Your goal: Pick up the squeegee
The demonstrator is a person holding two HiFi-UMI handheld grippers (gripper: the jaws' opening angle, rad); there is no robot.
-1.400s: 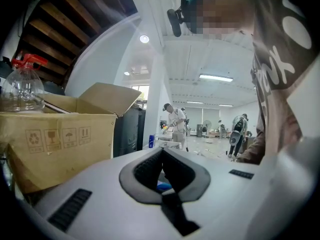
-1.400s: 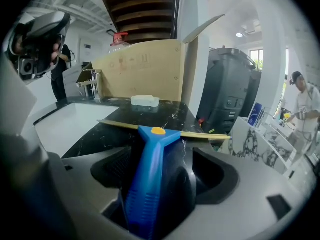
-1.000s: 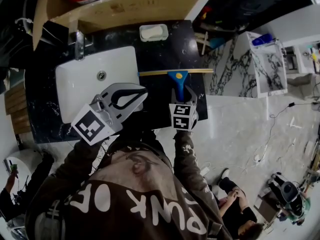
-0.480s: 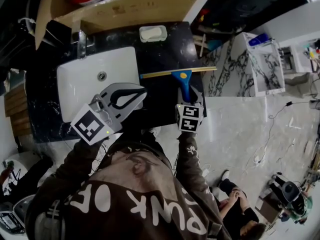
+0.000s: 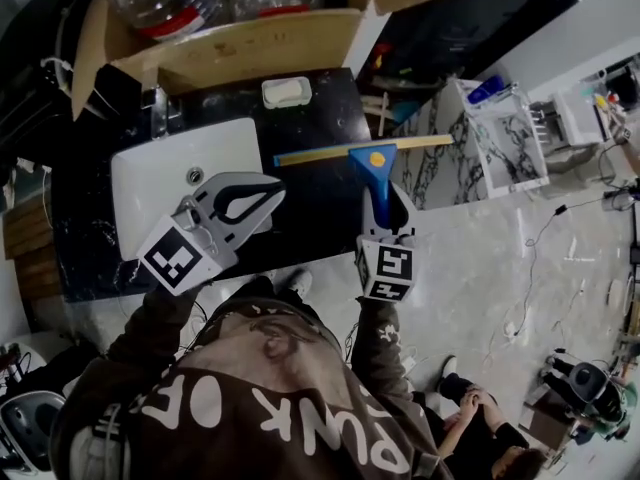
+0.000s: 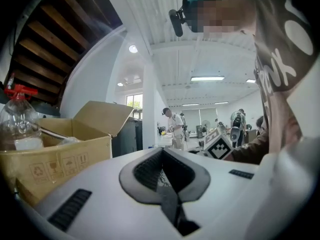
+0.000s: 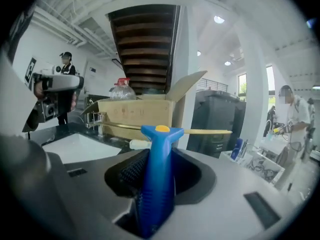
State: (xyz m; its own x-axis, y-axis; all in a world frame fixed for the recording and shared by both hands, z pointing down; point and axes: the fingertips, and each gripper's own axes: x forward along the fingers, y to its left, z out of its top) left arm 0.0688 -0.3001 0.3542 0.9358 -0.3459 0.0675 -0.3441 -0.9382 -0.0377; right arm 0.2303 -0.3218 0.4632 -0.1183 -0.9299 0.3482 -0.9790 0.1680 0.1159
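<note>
The squeegee has a blue handle and a long yellow blade. It hangs in the air above the black counter, its blade tilted slightly. My right gripper is shut on the handle from below. In the right gripper view the blue handle stands up between the jaws of the right gripper, with the blade lying across at the top. My left gripper hovers over the counter beside the sink, shut and holding nothing. Its own view, the left gripper, shows the tips meeting.
A white sink with a tap is set in the counter at the left. A soap dish lies behind. A cardboard box with bottles stands at the back. A marble cabinet is to the right. People are on the floor nearby.
The right gripper has risen with the squeegee, lifting it off the counter and closer to the camera. The left gripper has risen slightly.
</note>
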